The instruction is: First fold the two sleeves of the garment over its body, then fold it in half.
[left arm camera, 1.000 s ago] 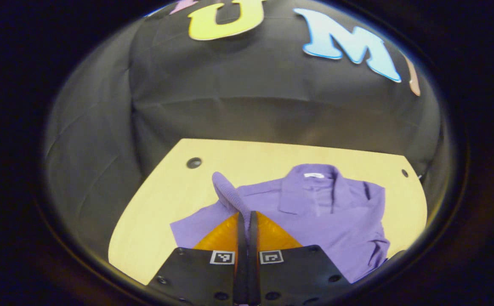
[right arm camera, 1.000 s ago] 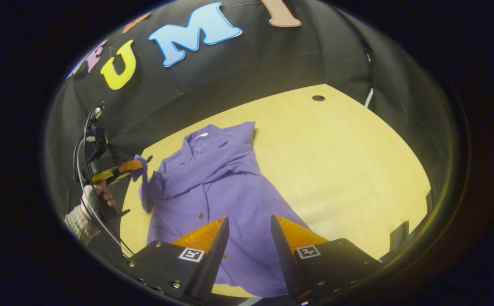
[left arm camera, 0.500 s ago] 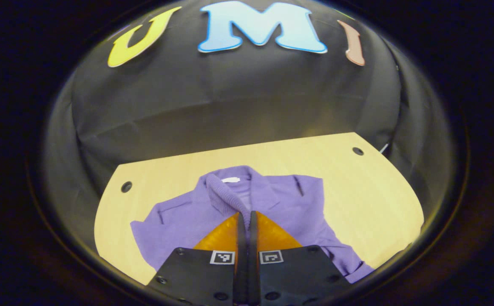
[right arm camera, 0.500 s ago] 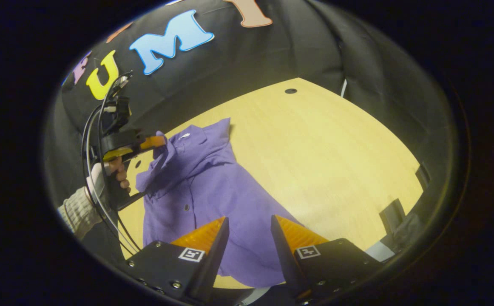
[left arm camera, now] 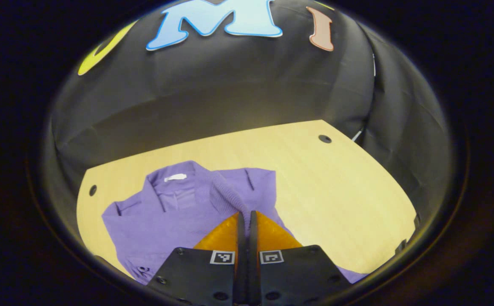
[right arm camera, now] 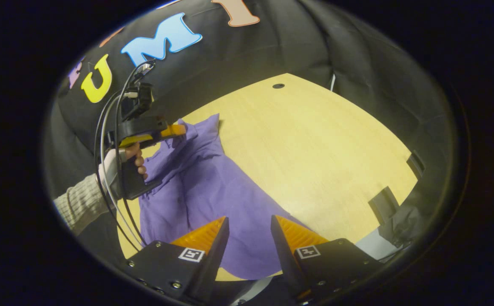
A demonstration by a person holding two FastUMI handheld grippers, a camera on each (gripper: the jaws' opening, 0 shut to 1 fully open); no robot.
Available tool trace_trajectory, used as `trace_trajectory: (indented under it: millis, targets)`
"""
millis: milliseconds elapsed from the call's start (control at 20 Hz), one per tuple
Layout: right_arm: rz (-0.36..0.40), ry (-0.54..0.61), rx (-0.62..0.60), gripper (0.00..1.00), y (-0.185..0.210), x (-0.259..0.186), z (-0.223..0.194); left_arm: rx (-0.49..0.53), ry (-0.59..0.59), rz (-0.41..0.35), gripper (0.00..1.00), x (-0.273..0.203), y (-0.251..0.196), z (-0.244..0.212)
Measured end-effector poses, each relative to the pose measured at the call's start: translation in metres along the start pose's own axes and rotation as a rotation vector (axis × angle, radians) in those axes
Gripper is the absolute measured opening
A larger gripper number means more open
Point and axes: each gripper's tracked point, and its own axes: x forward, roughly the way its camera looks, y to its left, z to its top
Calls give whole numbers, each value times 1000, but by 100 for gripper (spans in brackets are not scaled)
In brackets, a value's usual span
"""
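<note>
A purple collared shirt (left arm camera: pixel 179 212) lies spread on the pale wooden table (left arm camera: pixel 323 191), filling the lower left of the left gripper view, its collar toward the booth wall. At the bottom centre of that view the left gripper (left arm camera: pixel 245 217) has its two fingers pressed together on the ribbed cuff of a sleeve (left arm camera: pixel 225 197), which rises from the tips and curls up over the shirt's chest, lifted clear of the body.

In the right gripper view the same gripper (right arm camera: pixel 179 128) shows at the upper left, held level above the shirt's collar end, with the sleeve cloth draping down from its tips. A hand (right arm camera: pixel 133 156) grips its handle from below, fingers wrapped round, and a knitted sleeve cuff (right arm camera: pixel 81 204) runs off toward the lower left; cables loop from the unit's back.

The right gripper (right arm camera: pixel 249 225) sits at the bottom centre of its own view, fingers spread wide with nothing between them, poised above the shirt's lower hem (right arm camera: pixel 247 259) near the table's near edge.
</note>
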Motion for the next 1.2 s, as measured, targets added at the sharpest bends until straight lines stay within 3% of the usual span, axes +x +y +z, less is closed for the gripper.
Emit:
trace_trajectory:
  millis: [50, 100, 300, 600, 700, 750, 850, 900, 950, 1200]
  targets:
    - [2, 2, -1, 64, 0, 0, 0, -15, 10, -38, 8, 0, -8, -2]
    - [5, 5, -2, 64, -1, 1, 0, -26, 11, -55, 16, -3, -14, -3]
    - [15, 18, -31, 63, 2, 9, 3, -1, -20, -78, 95, -24, -12, 7]
    - [27, 77, -79, 63, 9, 25, -2, 1, -29, -71, 94, -66, 24, 1]
    - [17, 105, -107, 58, 8, 30, -4, -10, -21, -55, 94, -83, 41, -15]
    - [18, 119, -117, 63, 9, 31, -5, -15, -14, -41, 94, -93, 52, -26]
    - [18, 149, -141, 63, 8, 34, -8, -37, 0, -15, 94, -109, 72, -46]
    - [12, 166, -161, 58, 7, 37, -9, -59, 7, -3, 94, -118, 81, -55]
    - [4, 185, -182, 63, 5, 38, -10, -83, 12, 11, 94, -126, 91, -64]
    - [-37, 278, -257, 63, 0, 53, -21, -135, 37, 116, 95, -167, 135, -114]
